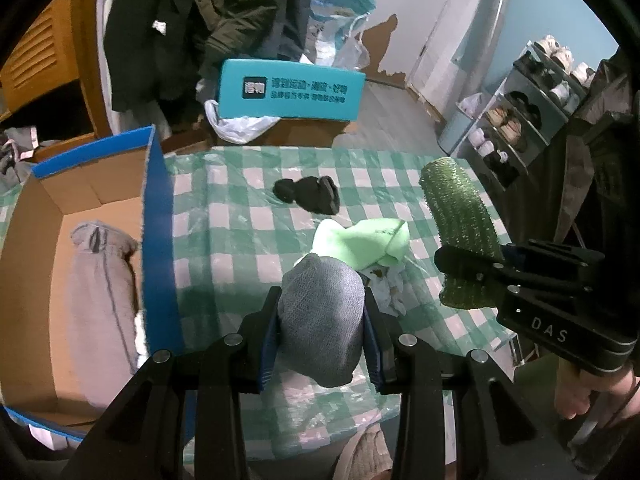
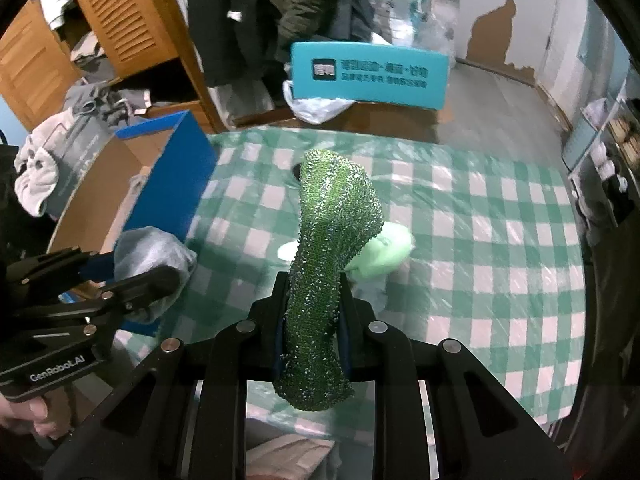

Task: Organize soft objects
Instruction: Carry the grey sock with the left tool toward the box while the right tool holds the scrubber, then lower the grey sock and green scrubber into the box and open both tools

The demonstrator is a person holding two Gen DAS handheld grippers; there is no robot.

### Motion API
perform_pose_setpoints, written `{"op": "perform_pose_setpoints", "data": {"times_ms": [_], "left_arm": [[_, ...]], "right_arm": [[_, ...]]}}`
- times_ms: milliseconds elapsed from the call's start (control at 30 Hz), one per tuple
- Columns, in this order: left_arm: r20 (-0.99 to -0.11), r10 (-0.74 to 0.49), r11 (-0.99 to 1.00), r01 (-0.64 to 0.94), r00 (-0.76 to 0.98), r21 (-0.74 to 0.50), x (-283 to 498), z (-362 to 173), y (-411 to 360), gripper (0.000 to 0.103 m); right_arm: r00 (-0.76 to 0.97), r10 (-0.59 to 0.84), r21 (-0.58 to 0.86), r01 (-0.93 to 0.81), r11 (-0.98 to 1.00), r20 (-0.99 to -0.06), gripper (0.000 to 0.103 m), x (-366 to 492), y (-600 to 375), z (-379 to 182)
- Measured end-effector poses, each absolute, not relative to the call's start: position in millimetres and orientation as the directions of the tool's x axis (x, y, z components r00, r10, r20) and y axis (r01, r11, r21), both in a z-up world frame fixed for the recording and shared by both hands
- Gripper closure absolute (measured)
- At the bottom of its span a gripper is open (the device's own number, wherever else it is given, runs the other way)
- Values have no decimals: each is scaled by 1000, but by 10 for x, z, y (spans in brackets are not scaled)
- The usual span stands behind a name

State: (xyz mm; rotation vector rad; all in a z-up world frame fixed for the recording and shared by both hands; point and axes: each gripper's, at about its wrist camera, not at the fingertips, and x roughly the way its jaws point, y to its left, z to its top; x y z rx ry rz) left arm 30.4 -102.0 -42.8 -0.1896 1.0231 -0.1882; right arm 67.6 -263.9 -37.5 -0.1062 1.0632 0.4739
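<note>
Hovering above the checked table (image 1: 224,216), my left claw (image 1: 322,320) clenched a grey sock (image 1: 322,308) while my right claw (image 2: 314,320) gripped a dark green textured sock (image 2: 332,240), both lifted clear of the cloth. To my left the open cardboard box (image 1: 158,216) raised its blue wall at the table's edge, with a grey garment (image 1: 100,280) lying inside. Ahead, a light green sock (image 1: 368,244) and a black sock (image 1: 310,194) lay mid-table; the far right checks stayed bare.
</note>
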Motion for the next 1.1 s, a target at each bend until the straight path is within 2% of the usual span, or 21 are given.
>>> {"op": "perform_pose_setpoints", "data": {"times_ms": [1100], "left_arm": [[-790, -131, 961, -118, 599, -249, 76, -197, 196, 66]], "right_arm": [[342, 399, 115, -620, 776, -851, 83, 658, -1234, -92]]}}
